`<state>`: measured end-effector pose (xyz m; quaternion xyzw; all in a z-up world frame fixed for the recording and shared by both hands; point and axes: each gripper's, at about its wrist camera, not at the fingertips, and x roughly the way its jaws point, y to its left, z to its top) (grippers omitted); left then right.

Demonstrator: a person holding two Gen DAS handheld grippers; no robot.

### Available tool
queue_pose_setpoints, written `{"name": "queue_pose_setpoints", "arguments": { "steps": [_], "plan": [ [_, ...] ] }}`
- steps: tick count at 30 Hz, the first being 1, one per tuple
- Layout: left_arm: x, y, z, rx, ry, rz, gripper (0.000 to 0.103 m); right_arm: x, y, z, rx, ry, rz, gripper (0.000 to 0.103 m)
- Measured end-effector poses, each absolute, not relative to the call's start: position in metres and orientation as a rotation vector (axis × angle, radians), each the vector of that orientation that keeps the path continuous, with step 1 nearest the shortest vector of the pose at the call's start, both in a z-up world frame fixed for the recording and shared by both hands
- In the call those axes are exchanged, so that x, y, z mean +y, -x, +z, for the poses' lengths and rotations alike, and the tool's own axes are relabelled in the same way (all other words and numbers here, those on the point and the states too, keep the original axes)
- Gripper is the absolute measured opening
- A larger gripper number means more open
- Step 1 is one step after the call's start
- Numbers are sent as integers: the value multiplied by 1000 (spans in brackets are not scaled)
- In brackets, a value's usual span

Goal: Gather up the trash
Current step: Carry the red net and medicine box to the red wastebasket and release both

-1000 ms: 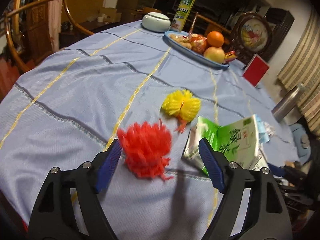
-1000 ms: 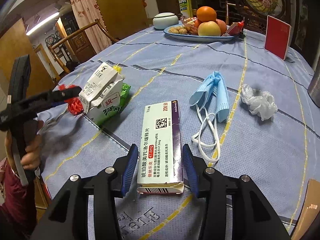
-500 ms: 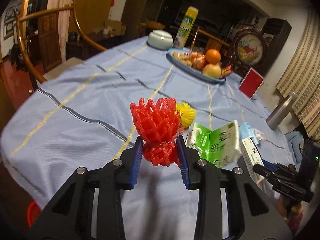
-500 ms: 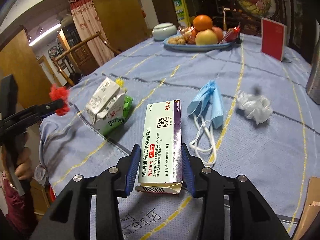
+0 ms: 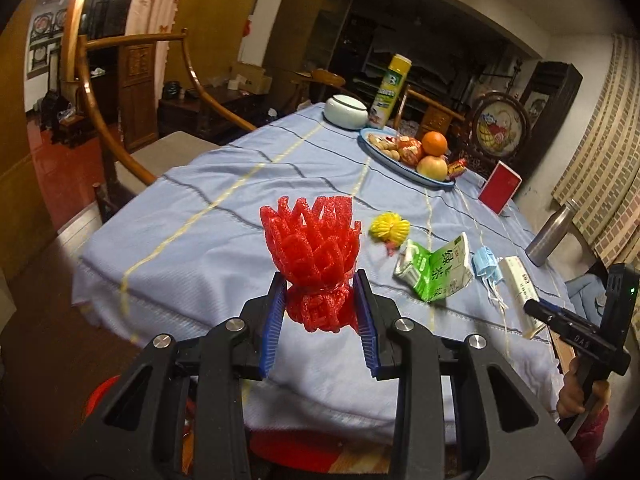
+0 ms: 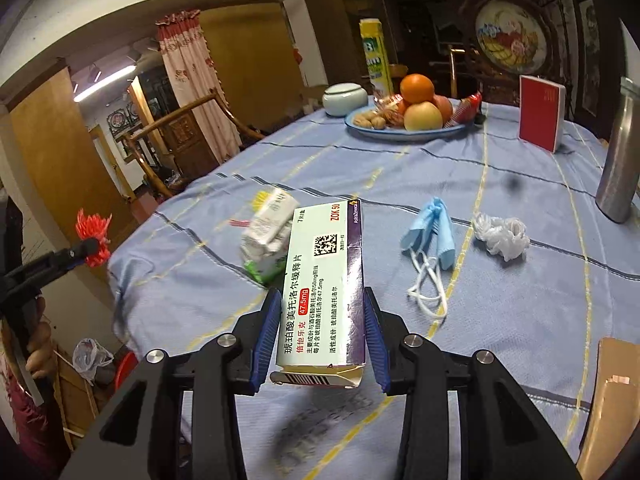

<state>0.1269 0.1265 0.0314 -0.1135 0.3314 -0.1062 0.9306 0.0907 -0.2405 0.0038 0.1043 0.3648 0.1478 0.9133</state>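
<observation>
the left gripper (image 5: 320,300) squeezes the red foam net (image 5: 310,248) tight between its blue fingers and holds it up in the air, out past the near left edge of the table (image 5: 224,240). the yellow net (image 5: 390,229), green carton (image 5: 434,274) and blue mask (image 6: 430,232) lie on the cloth near the near edge. the right gripper (image 6: 322,322) pinches the medicine box (image 6: 324,284) and holds it above the near edge. the white bag (image 6: 500,236) sits toward the right edge.

On the tabletop (image 6: 520,184), far side: a fruit plate (image 6: 404,131), white jar (image 6: 345,99), yellow can (image 6: 375,60), upright red booklet (image 6: 541,117) and steel bottle (image 6: 622,156). Wooden chair (image 5: 120,128) beside it.
</observation>
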Motion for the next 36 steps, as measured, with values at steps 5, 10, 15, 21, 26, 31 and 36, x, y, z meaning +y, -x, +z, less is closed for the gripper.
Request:
{"name": "queue_pose_setpoints", "arguments": {
  "steps": [5, 10, 15, 21, 26, 31, 36],
  "plan": [
    [151, -102, 28, 666, 234, -185, 35, -224, -77, 13, 736, -204, 333, 41],
    [177, -82, 20, 678, 237, -156, 35, -202, -69, 24, 727, -194, 376, 41],
    [207, -65, 0, 736, 215, -114, 35, -171, -64, 34, 732, -173, 437, 40],
    [241, -55, -46, 872, 194, -59, 35, -118, -61, 39, 764, -127, 542, 40],
    [268, -50, -89, 966, 255, -40, 37, -68, -61, 36, 818, -86, 644, 40],
    [287, -43, -109, 999, 259, 16, 73, -13, -53, 30, 875, -17, 747, 40],
    [301, -34, -101, 947, 215, 109, 92, 32, -48, 15, 941, 37, 830, 40]
  ]
}}
